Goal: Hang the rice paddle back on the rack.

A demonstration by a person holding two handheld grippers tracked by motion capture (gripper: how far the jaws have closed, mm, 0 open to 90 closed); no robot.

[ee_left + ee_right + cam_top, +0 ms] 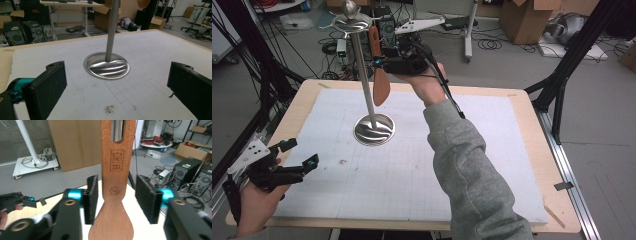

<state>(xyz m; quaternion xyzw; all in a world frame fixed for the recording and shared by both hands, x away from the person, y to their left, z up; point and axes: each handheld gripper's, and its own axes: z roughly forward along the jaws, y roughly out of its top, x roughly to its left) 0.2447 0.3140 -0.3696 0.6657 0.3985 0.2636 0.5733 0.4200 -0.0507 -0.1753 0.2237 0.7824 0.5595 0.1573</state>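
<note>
Table (532,150): it is carrying a white gridded mat, on which the steel stand is resting left of centre.
Steel stand (373,129): its round base is sitting flat on the mat, its pole is rising straight up to a small top dish with a ball knob, and this is the landmark for everything below.
Wooden spatula (381,82): it is hanging just right of the stand's pole, blade down, with the slot in its handle appearing to be hooked near the top of the stand.
Right gripper (116,203): it is hovering beside the stand's pole with its jaws standing apart on either side of the spatula's handle, pads clear of the wood, so it is gripping nothing.
Left gripper (297,155): it is waiting well in front and left of the stand's base, jaws spread wide and empty.
Progress: the hanging is looking done; what is remaining is drawing the right gripper away without knocking the spatula.
In the way: the pole itself is standing close behind the handle, and cartons and computer cases are sitting on the floor far beyond the stand.
</note>
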